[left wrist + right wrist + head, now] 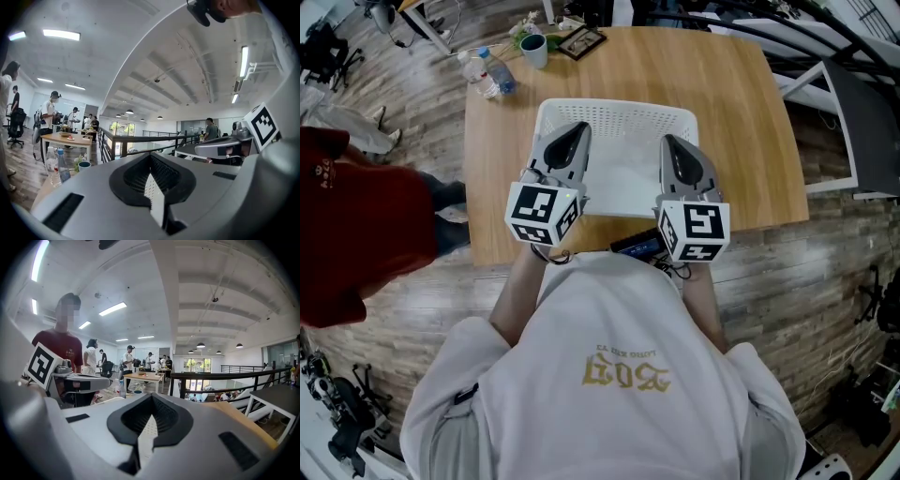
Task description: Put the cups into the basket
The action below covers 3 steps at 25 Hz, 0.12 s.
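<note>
Left claw: my left claw (575, 131) is pressed together with nothing in it, and I hold it level above the near left part of the basket.
Right claw: my right claw (672, 142) is also pressed together on nothing, just beside the left one.
Basket: the white perforated plastic basket (614, 105) sits on the light wooden surface (741, 141), under both claws.
Cup: the dark teal cup (534, 49) stands upright at the far left edge, well apart from the basket.
Bottles: the clear plastic bottles (497, 70) lie near the cup.

Left claw (577, 129), right claw (669, 141) side by side (both closed, empty)
</note>
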Available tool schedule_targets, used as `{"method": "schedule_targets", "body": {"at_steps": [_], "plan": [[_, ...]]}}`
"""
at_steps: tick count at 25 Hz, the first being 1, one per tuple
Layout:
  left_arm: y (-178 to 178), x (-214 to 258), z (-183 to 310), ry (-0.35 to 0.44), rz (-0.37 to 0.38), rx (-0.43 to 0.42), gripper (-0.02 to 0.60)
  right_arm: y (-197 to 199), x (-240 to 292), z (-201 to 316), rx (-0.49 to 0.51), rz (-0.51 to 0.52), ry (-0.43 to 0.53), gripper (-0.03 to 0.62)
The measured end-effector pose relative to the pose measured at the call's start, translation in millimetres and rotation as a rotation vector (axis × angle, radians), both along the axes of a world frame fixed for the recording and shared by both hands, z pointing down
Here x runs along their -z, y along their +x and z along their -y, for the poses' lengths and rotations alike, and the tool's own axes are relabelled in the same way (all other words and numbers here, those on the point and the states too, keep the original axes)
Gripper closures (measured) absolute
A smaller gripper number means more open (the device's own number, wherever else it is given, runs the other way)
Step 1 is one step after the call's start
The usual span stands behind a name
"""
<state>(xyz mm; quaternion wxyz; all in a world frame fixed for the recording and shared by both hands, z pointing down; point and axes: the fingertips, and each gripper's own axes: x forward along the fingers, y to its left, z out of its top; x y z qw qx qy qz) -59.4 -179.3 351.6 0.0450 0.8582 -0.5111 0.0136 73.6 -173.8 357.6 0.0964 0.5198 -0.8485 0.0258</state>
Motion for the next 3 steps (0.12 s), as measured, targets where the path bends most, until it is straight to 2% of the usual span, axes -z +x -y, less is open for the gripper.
{"method": "schedule_targets", "body": {"at_steps": [3], "plan": [[-0.8,-1.0,1.3,0.0,0.006,0.0,0.574,-0.3,-1.1,1.0,0.0,0.0,-0.003,0.585]]}}
